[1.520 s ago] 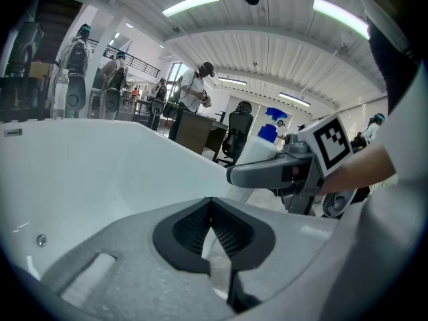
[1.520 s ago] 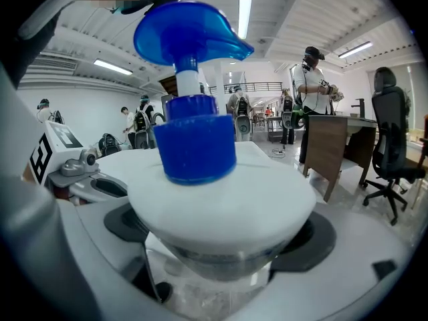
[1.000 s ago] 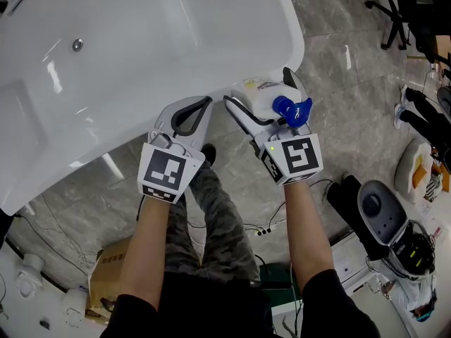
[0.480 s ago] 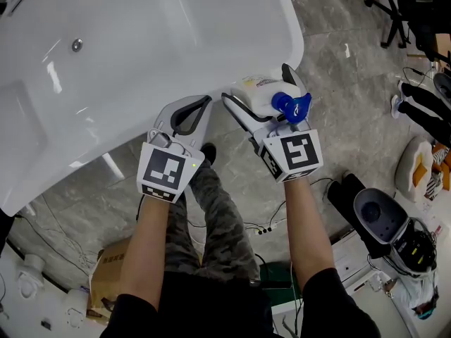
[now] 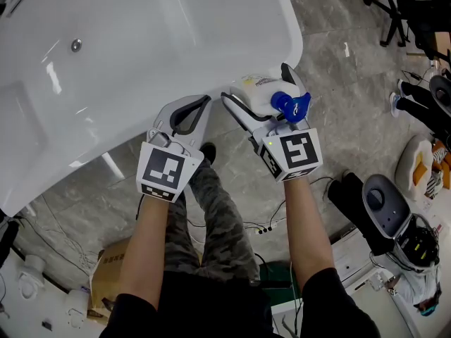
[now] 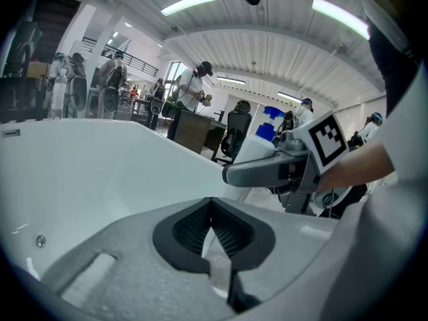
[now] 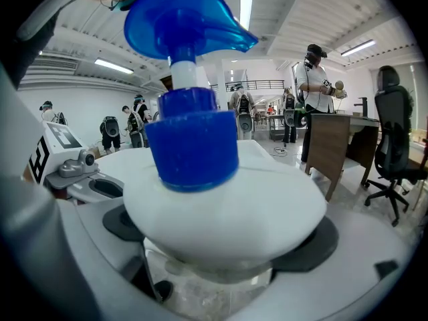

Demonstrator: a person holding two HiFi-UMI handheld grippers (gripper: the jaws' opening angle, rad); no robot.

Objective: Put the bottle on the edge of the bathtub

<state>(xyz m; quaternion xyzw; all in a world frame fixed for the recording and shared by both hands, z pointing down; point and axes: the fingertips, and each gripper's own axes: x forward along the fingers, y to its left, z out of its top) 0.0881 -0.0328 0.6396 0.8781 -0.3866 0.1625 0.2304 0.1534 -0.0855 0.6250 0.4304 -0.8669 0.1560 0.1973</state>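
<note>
Right tongs [image 5: 256,83]: spread to the width of the bottle's body and pinching it, one jaw on each side.
Bottle [image 5: 255,91]: white pump bottle with a printed label on its body, held between the jaws of the right tongs.
Bottle position: just beside the outer edge of the bathtub [image 5: 162,41], at the rim's near right corner. Contact with the rim could not be determined.
Pump head [image 5: 290,105]: blue, at the end of the bottle nearest the right tongs' marker cube [image 5: 292,153]. It filled the upper part of the right gripper view.
Left tongs [image 5: 206,101]: pressed together with nothing between the jaws. The tips lay at the bathtub's outer edge, left of the right tongs and apart from the bottle.
Bathtub interior: white and glossy, with a round metal fitting [image 5: 75,45] on the inner surface, well apart from both tongs.
Floor [image 5: 338,97]: grey marbled tile below the person's arms and the bathtub's edge.
Surroundings: a cardboard box [image 5: 106,273] on the floor by the person's left leg and an office chair [image 7: 394,159] at the right of the right gripper view.
</note>
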